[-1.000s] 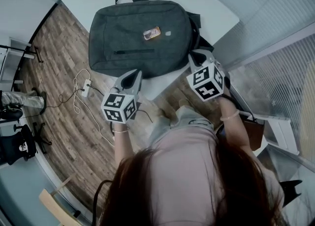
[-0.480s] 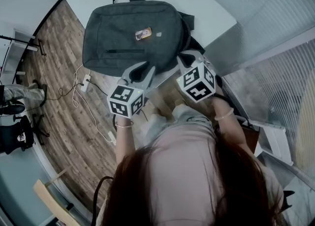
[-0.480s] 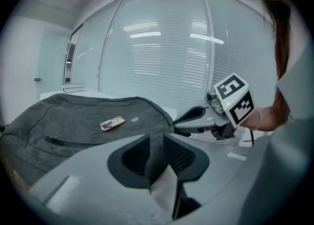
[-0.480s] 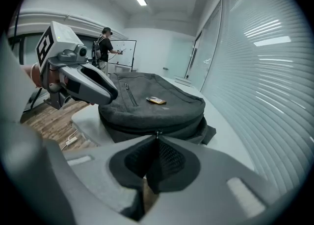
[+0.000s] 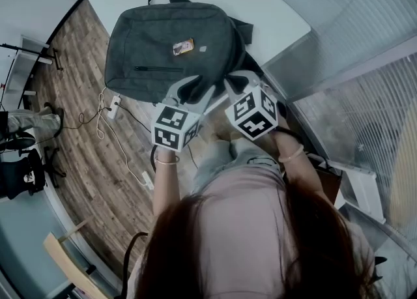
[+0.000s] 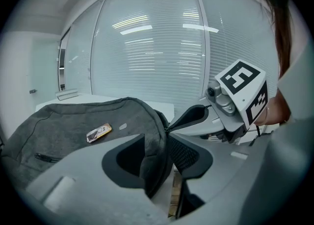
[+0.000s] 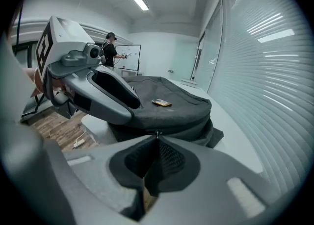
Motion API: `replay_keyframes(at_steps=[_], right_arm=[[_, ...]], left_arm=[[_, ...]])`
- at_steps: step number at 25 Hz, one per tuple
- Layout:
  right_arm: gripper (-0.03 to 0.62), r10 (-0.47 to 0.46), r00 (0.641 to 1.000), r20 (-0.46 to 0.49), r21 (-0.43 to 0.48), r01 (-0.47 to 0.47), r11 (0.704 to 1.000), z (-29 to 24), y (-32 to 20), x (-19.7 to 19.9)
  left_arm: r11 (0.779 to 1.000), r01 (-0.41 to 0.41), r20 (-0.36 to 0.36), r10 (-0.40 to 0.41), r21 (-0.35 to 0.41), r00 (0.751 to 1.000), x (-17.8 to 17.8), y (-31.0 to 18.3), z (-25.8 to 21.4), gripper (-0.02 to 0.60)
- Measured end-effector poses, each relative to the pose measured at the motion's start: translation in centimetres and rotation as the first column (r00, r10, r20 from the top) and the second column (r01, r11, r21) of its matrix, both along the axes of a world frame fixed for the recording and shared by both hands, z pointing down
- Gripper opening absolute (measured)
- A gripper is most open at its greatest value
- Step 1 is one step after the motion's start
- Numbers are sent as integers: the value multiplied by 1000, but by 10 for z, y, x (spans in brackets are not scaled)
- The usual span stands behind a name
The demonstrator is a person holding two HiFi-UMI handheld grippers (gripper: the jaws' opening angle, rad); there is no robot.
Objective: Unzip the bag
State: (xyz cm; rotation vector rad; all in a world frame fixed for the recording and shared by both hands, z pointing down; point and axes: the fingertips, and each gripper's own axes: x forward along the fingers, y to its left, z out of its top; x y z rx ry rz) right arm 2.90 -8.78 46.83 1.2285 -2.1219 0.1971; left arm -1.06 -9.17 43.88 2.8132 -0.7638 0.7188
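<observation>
Bag (image 5: 171, 47) edge stood between left tool's (image 6: 156, 145) opening jaws; right tool (image 7: 156, 144) pinched zip pull (image 7: 157, 134); unbraced, fabric might drag.

We've got a white table (image 5: 260, 4), grey bag (image 5: 169, 50) flat on its near-left end. Wood floor (image 5: 78, 63) to the left carries a power strip (image 5: 115, 106) and loose cables (image 5: 133, 161).

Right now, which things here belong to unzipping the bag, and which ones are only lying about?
For the job: bag; zipper pull, pinched by right tool; left tool, jaws opening around the bag's edge.
Lying about: small card on the bag; power strip on the floor.
</observation>
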Motion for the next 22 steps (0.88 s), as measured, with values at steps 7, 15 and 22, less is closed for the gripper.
replay_keyframes(at_steps=[7, 15, 22], right_arm=[[11, -16, 999, 28, -14, 16, 1000, -7, 2, -15], [11, 6, 1000, -18, -17, -6, 1000, -10, 3, -19], [9, 62, 998, -23, -16, -63, 998, -15, -1, -16]], left_arm=[[995, -93, 147, 88, 28, 985, 8, -2, 10, 158], [987, -158, 153, 153, 19, 976, 12, -2, 9, 98], [985, -172, 99, 172, -15, 980, 7, -6, 3, 75]])
